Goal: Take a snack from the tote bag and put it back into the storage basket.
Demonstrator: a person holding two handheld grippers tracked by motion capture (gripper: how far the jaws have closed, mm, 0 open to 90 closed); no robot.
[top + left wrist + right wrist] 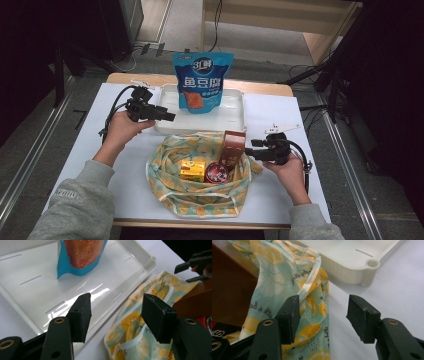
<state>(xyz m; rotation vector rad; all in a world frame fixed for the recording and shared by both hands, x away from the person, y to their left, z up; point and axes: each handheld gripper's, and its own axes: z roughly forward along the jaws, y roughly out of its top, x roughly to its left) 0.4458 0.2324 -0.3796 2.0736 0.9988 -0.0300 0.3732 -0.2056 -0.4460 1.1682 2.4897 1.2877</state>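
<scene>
Surface: white table [280, 120], dark room around.
Around: white tray [235, 117] far, blue pouch [202, 82] standing inside.
Near: lemon-print bag [200, 195] holding boxes.
Left gripper [170, 117]: released, empty.
Right gripper [250, 150]: released, empty.

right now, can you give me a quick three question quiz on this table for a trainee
1. True or false: the blue snack pouch stands in the white tray.
2. Which is empty, jaws apart? A the left hand-held gripper B the right hand-held gripper C both
3. Fill in: the yellow box, red tin and brown carton sit in the lemon-print ____.

Key: 1 true; 2 C; 3 bag
</scene>
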